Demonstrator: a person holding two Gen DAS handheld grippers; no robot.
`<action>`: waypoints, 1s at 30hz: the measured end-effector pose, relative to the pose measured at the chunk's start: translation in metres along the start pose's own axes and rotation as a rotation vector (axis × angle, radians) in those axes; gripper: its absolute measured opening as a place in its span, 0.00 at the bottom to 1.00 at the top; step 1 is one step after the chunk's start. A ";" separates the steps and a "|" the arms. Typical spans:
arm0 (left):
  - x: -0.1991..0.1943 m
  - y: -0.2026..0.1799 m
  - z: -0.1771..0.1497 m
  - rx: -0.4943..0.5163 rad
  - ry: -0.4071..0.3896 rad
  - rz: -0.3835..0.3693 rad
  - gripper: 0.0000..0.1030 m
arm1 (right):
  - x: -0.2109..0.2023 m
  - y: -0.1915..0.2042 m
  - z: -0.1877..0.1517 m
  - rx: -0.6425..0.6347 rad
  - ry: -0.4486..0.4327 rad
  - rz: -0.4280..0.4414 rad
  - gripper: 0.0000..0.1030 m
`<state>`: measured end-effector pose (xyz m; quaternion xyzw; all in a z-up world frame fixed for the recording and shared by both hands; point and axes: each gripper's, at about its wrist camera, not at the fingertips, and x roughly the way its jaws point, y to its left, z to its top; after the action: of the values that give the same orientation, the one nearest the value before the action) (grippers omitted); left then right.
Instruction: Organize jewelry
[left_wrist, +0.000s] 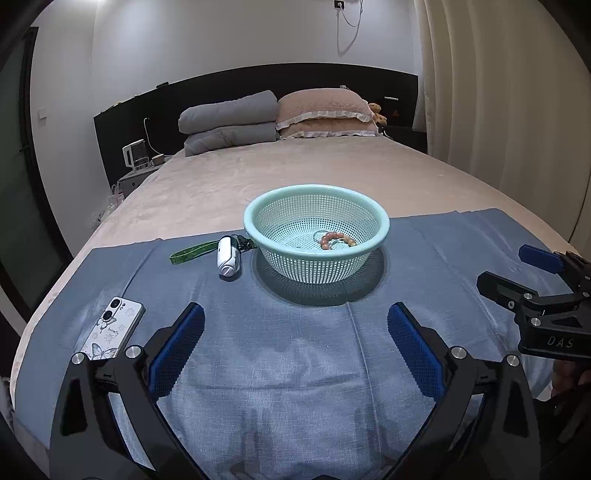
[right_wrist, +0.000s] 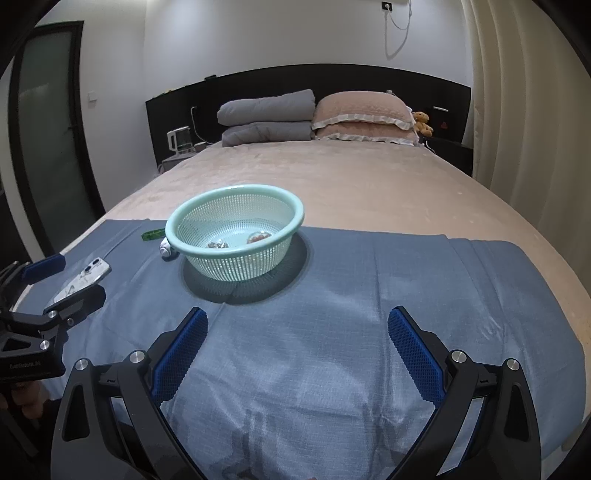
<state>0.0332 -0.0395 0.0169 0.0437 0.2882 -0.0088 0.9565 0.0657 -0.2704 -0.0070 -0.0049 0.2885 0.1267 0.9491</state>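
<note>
Mint-green plastic, perforated all over, forms the colander basket (left_wrist: 316, 236) that stands upright on a blue cloth (left_wrist: 295, 350) spread over the foot of the bed (left_wrist: 295, 170). It sits straight ahead of the left gripper (left_wrist: 295, 325) and ahead and to the left of the right gripper (right_wrist: 297, 328). Inside it lies a bracelet of reddish-brown beads (left_wrist: 337, 239) on the bottom, with a small silvery piece (right_wrist: 218, 244) beside it, too small to identify. Both grippers hover over the cloth with their blue-padded fingers (left_wrist: 177, 347) spread wide apart, holding nothing. Just left of the basket, ahead of the left gripper, a small white device (left_wrist: 229, 256) lies on the cloth with a green strap (left_wrist: 192, 251) trailing further left. A phone in a butterfly-print case (left_wrist: 112, 328) lies face down near the left gripper's left finger. Grey folded bedding (left_wrist: 229, 118) and pink pillows (left_wrist: 325, 114) are stacked at the far headboard.
</note>
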 end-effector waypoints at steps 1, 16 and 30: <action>0.000 0.001 0.000 -0.003 -0.001 0.000 0.94 | 0.000 0.000 0.000 0.000 0.000 -0.001 0.91; 0.002 0.003 0.000 -0.017 0.007 -0.017 0.94 | -0.003 0.002 -0.001 -0.010 -0.011 -0.010 0.92; 0.003 0.001 -0.001 -0.011 0.013 -0.012 0.94 | -0.002 0.002 -0.001 -0.009 -0.012 -0.007 0.92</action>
<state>0.0350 -0.0383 0.0143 0.0367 0.2948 -0.0125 0.9548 0.0634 -0.2693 -0.0069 -0.0095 0.2822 0.1248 0.9511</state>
